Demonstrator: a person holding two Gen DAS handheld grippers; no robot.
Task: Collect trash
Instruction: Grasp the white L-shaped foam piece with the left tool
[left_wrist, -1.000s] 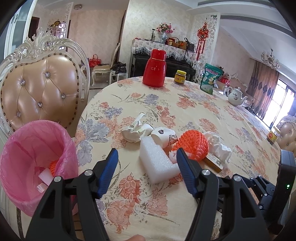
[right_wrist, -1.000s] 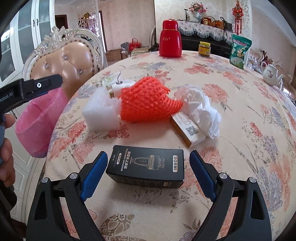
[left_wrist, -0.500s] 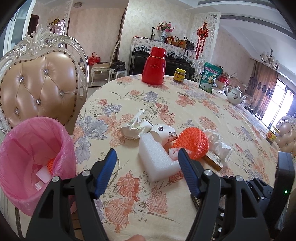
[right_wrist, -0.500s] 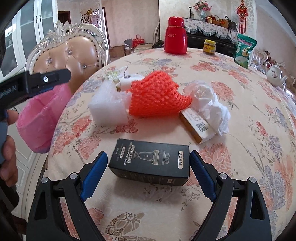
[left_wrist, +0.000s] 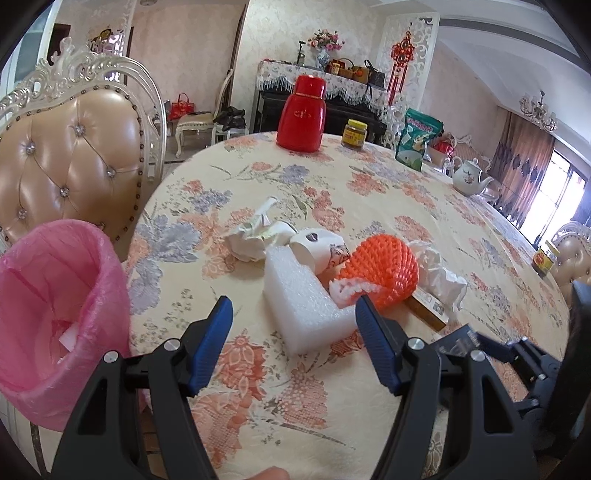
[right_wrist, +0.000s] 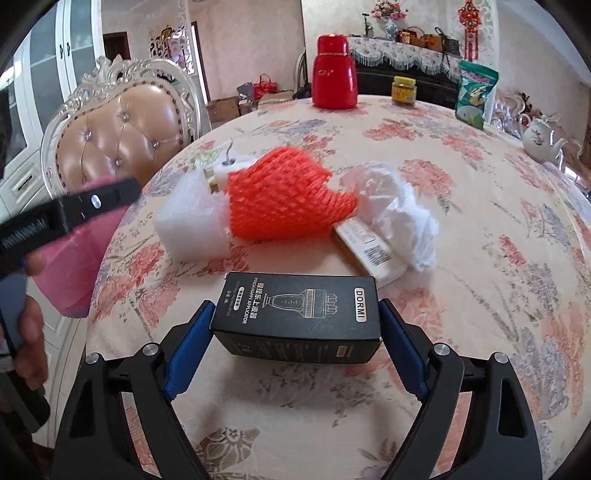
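Observation:
On the floral tablecloth (left_wrist: 280, 177) lies a heap of trash: a white foam block (left_wrist: 303, 295), an orange foam net (left_wrist: 384, 269), a paper cup (left_wrist: 314, 247), crumpled wrappers (left_wrist: 251, 240) and a white plastic bag (left_wrist: 439, 273). My left gripper (left_wrist: 294, 314) is open, low over the table, and the foam block's near end lies just ahead of its fingertips. In the right wrist view a black carton (right_wrist: 299, 310) sits between the fingers of my right gripper (right_wrist: 295, 306). Those jaws stand wide, and the carton's ends reach the pads. The pink-lined bin (left_wrist: 55, 295) stands off the table's left edge.
A tan slim box (right_wrist: 369, 251) lies under the net and bag. At the far side stand a red flask (left_wrist: 301, 114), a jar (left_wrist: 354, 133), a green bag (left_wrist: 417, 136) and a teapot (left_wrist: 469, 177). A padded chair (left_wrist: 70, 162) stands behind the bin.
My left gripper has sunk and come closer to the foam block. My right gripper has slid forward, so the black carton now lies between its fingers instead of ahead of them.

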